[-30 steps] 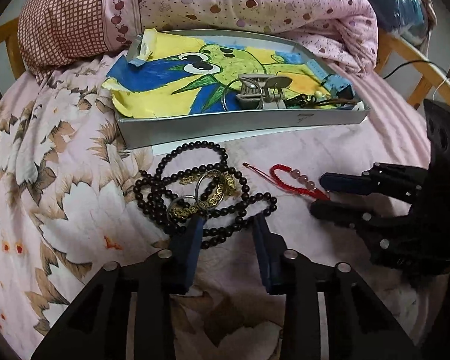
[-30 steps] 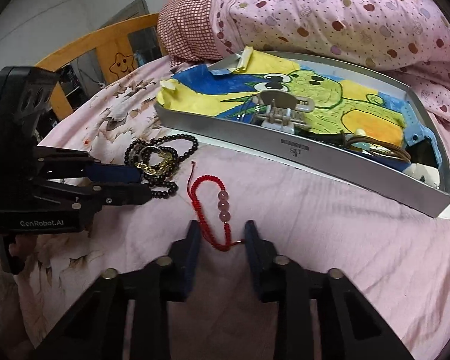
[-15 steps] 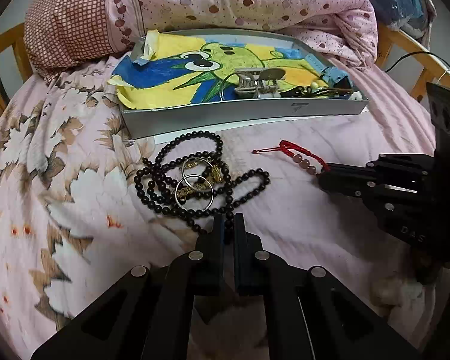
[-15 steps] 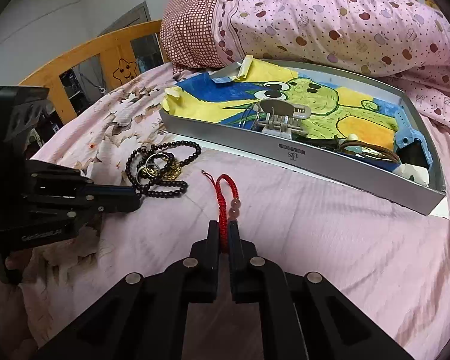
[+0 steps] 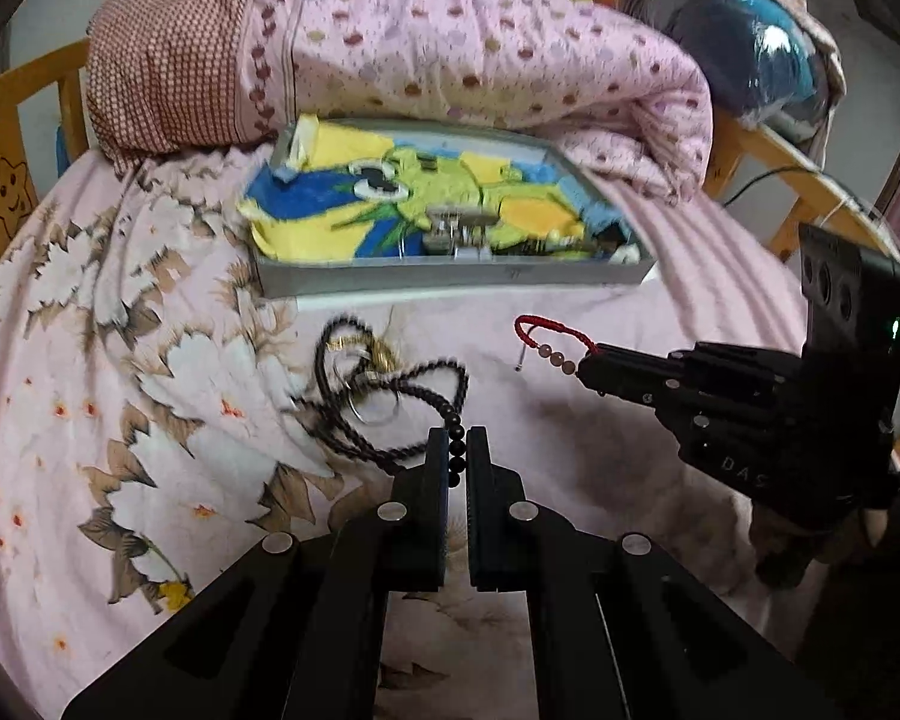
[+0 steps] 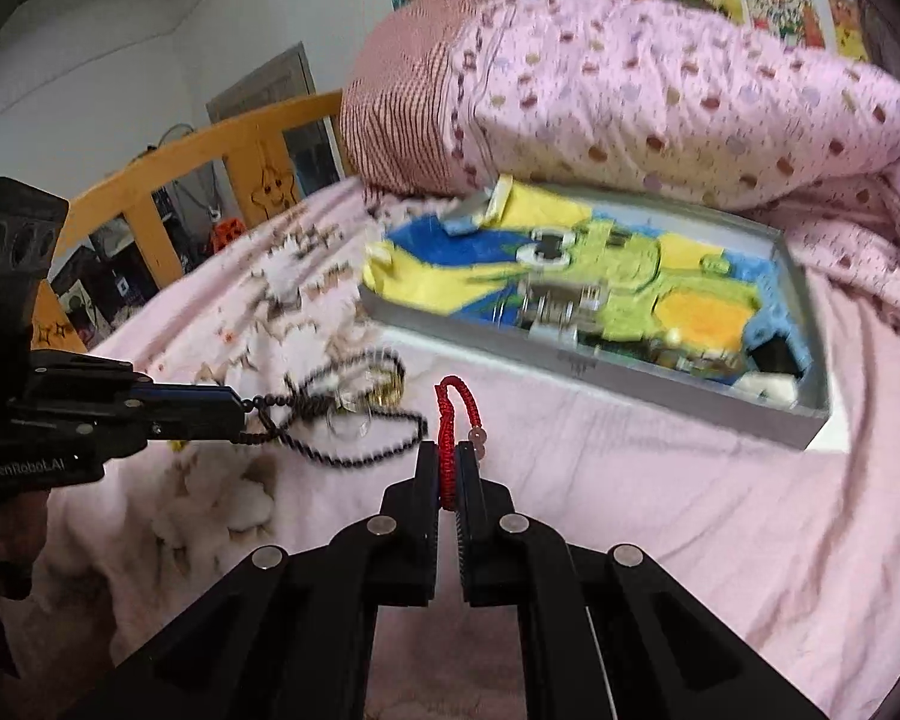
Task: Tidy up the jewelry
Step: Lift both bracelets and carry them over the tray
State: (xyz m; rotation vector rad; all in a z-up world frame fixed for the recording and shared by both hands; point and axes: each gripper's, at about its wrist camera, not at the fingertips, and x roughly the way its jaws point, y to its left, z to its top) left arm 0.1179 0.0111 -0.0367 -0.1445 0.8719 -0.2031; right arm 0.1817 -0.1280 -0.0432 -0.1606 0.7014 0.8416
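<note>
My left gripper (image 5: 456,450) is shut on a black bead necklace (image 5: 432,375) and lifts it off the bed, with metal rings (image 5: 372,405) tangled in the hanging strand. It also shows in the right wrist view (image 6: 237,411). My right gripper (image 6: 447,459) is shut on a red cord bracelet (image 6: 450,414) with pink beads, held above the bed; it also shows in the left wrist view (image 5: 582,360). A grey tray (image 5: 450,276) lined with a yellow, blue and green cartoon sheet lies behind, holding a hair clip (image 5: 456,231) and small items.
A pink dotted quilt (image 5: 480,48) and a checked pillow (image 5: 168,66) lie behind the tray. The bed has a floral pink sheet (image 5: 120,390) and a yellow wooden frame (image 6: 210,150). A blue shiny bag (image 5: 762,60) sits at the far right.
Both grippers closed, the left on the black necklace and the right on the red bracelet, and then lifted them up off the sheet.
</note>
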